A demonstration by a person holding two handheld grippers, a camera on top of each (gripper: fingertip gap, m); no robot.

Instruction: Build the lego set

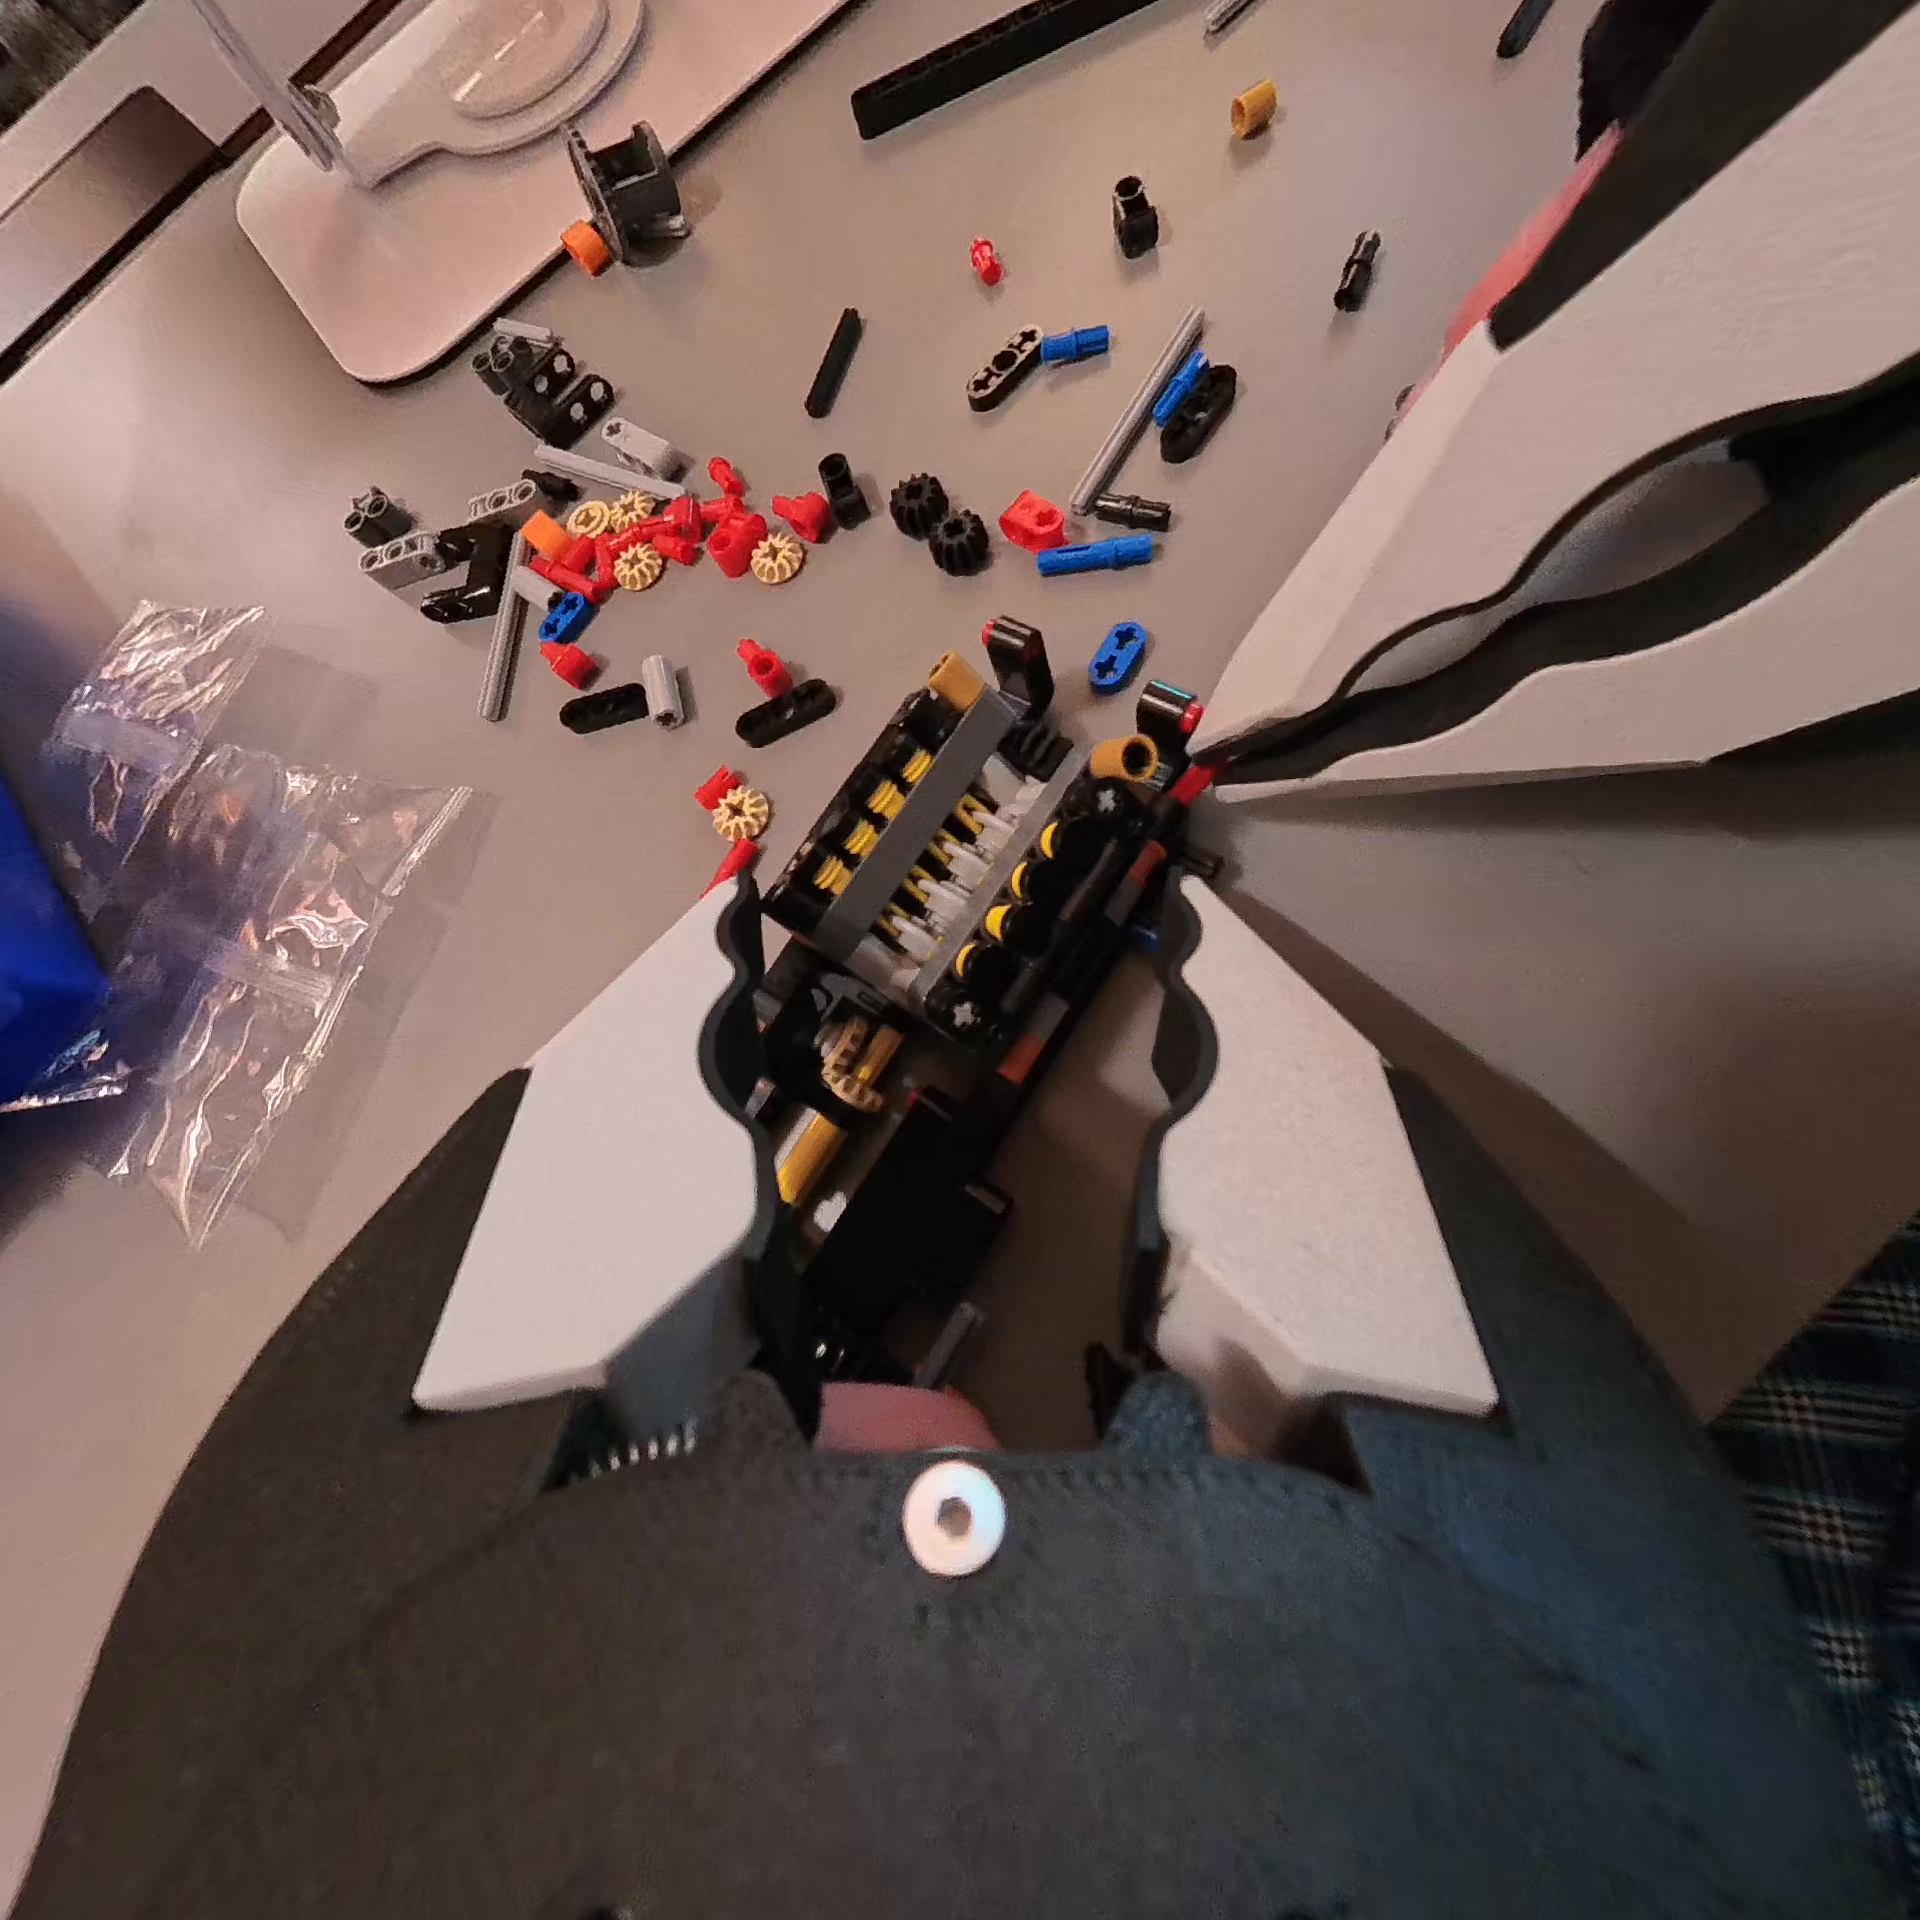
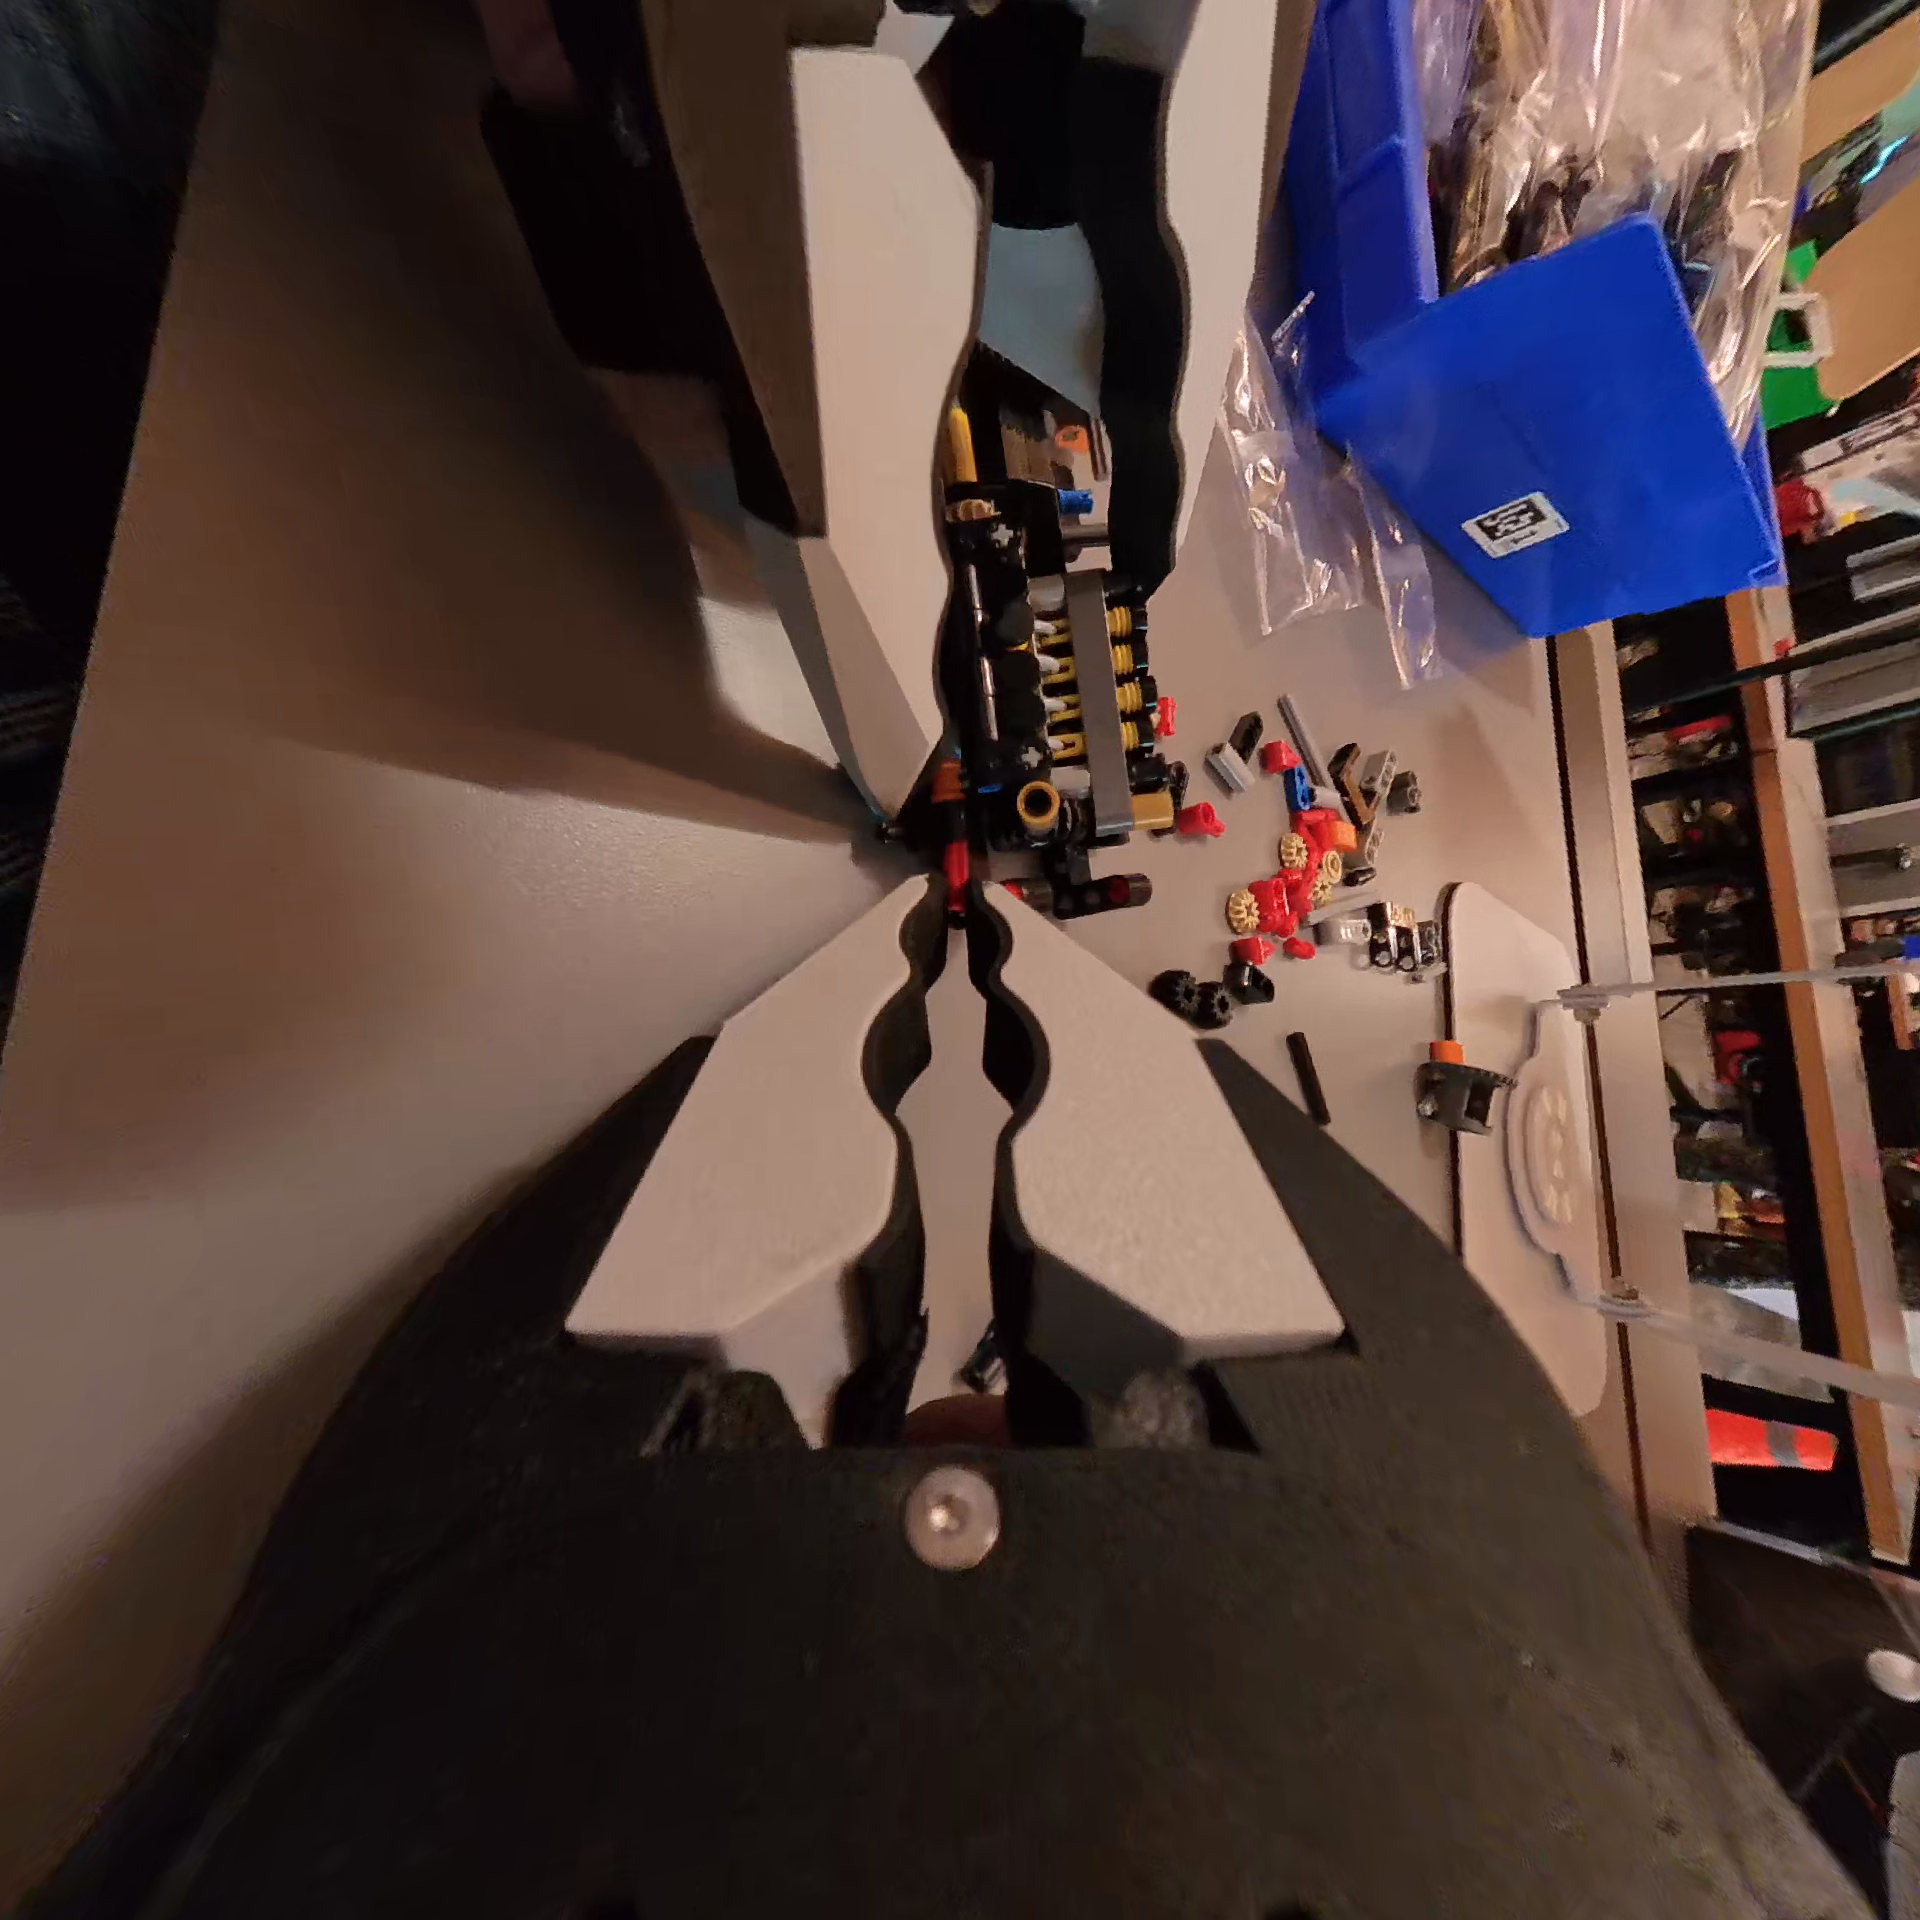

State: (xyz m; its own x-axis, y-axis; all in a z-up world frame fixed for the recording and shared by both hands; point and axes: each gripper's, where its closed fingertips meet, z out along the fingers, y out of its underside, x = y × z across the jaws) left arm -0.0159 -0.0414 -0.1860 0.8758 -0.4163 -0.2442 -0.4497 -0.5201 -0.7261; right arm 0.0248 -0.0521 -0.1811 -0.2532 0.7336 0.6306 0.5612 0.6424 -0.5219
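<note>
Nearest to us, our left gripper (image 1: 961,914) is closed around the half-built lego assembly (image 1: 935,883), its pale fingers (image 1: 623,1122) pressing on both flanks so the black and grey block with yellow pieces sits between them, just above or on the grey table (image 1: 312,1351); we cannot tell whether it rests on it. Our right gripper (image 2: 958,904) comes in from the other end with its tips nearly together, pinching a slim red and black pin (image 2: 954,847) whose far end meets the corner of the assembly beside a tan bush (image 2: 1037,802).

We judge that we are in the middle of seating this pin into a hole at the assembly's end. The next move calls for a straight push along the pin's axis while the left gripper braces the model; any tilt could jam the pin or pop neighbouring parts loose.

Just beyond lie the loose parts (image 1: 665,540): red connectors, tan gears, blue pins, black gears and grey axles scattered on the table. Near them sit clear plastic bags (image 1: 239,894), and farther off a blue bin (image 2: 1538,436) and a pale stand base (image 1: 416,239) with a dark gear piece (image 1: 629,192) beside it.
</note>
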